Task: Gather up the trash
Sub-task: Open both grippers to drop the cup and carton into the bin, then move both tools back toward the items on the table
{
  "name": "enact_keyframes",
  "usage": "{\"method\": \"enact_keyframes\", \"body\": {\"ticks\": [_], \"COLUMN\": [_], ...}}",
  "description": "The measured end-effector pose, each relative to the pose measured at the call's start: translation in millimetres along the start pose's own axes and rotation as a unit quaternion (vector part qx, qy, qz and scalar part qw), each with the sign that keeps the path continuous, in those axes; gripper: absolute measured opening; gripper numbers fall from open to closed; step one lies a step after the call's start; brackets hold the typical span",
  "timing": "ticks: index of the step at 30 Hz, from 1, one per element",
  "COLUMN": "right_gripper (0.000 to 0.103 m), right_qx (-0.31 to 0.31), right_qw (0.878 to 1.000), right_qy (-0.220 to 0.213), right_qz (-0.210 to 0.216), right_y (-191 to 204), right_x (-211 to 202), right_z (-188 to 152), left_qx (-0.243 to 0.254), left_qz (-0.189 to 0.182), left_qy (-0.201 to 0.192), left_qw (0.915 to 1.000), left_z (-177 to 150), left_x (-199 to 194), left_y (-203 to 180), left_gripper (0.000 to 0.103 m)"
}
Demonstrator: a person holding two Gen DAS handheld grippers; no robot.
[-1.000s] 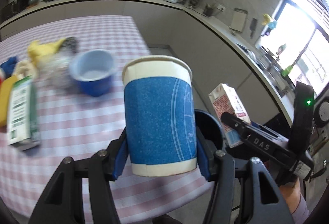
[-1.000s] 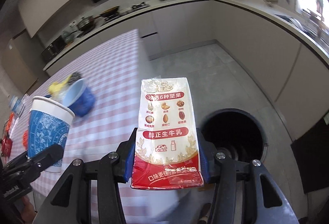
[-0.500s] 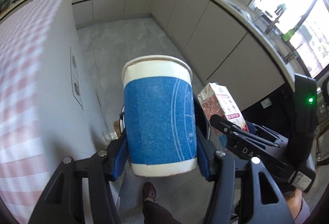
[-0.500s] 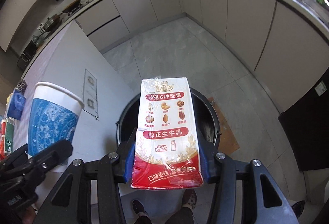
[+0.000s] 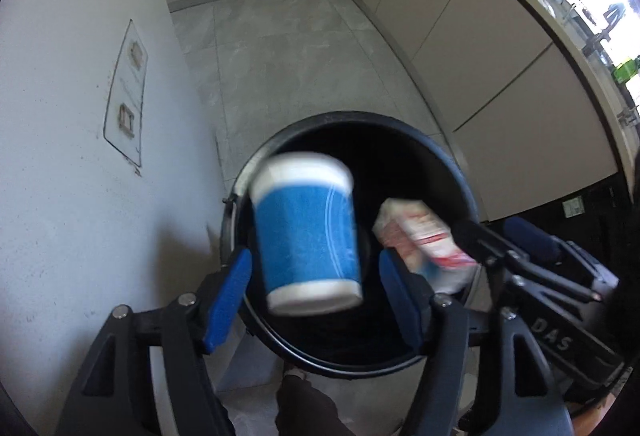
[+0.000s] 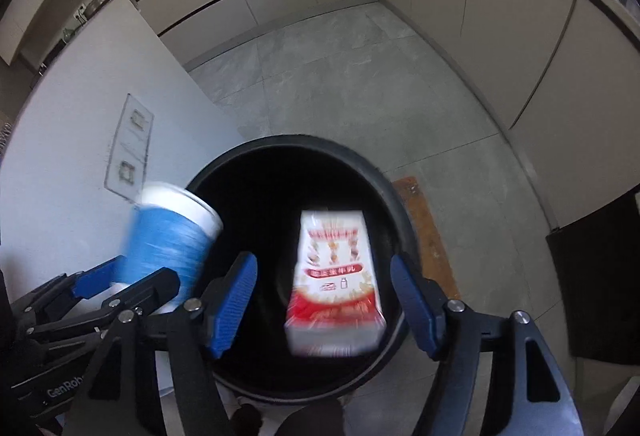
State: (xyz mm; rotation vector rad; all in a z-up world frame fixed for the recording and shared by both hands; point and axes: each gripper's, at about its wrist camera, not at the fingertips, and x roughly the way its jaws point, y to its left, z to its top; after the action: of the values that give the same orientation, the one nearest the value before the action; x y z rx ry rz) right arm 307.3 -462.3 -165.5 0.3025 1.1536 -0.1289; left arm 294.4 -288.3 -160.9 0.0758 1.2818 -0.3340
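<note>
Left wrist view: left gripper [image 5: 314,294] spread wide, blue fingers [image 5: 228,294] clear of the blue paper cup [image 5: 306,232] on both sides, nothing grasped. Cup is motion-blurred, upright with a slight tilt, white rim up, hanging in the gap between the fingers right over the mouth of the black trash bin [image 5: 460,172]. To its right the red-and-white milk carton [image 5: 420,236], also blurred, tilted, over the same bin opening, next to the right gripper's dark frame. Right wrist view: right gripper [image 6: 324,302] released too, blue fingers [image 6: 412,300] well apart from the carton [image 6: 334,280], which sits blurred between them over the dark inside of the bin [image 6: 394,196]. Cup [image 6: 170,240] shows at left over the bin's left rim, beside the left gripper [image 6: 132,282]. Bin stands on grey tiled floor [image 6: 340,76] against a white cabinet side [image 6: 80,116]. A shoe [image 5: 296,372] shows just below the bin.
</note>
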Motion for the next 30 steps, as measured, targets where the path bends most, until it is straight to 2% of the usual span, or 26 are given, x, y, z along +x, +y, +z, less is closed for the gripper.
{"method": "enact_keyframes", "body": {"ticks": [1,5,15,18,25,30], "right_gripper": [0.072,0.072,0.072,0.072,0.075,0.078], "right_qx": [-0.001,0.01,0.043,0.045,0.042,0.029], "right_qw": [1.0,1.0,0.999,0.998,0.997,0.995], "right_qy": [-0.003,-0.011,-0.022,-0.033,-0.059,-0.085], "right_qz": [-0.001,-0.004,0.0,-0.004,0.017,0.039], "right_y": [-2.0,-7.1,-0.2,9.9,46.4,88.7], "right_x": [-0.6,-12.8,-75.6,-100.6,-146.0,-172.0], "right_z": [1.1,2.1,1.0,-0.4,-6.1,-12.8], "left_qx": [0.0,-0.003,0.0,0.001,-0.004,-0.004], "left_qz": [0.005,0.005,-0.015,-0.026,-0.055,-0.045], "left_qy": [0.0,-0.004,-0.051,-0.066,-0.097,-0.127], "left_qw": [1.0,1.0,0.9986,0.9975,0.9938,0.9909], "left_z": [0.1,0.7,-4.4,-6.7,-12.7,-23.8], "left_x": [-0.1,-10.7,-103.6,-130.4,-184.5,-216.0], "left_y": [0.6,-3.1,-6.6,-1.5,26.4,62.8], "left_gripper": [0.075,0.076,0.076,0.076,0.076,0.076]}}
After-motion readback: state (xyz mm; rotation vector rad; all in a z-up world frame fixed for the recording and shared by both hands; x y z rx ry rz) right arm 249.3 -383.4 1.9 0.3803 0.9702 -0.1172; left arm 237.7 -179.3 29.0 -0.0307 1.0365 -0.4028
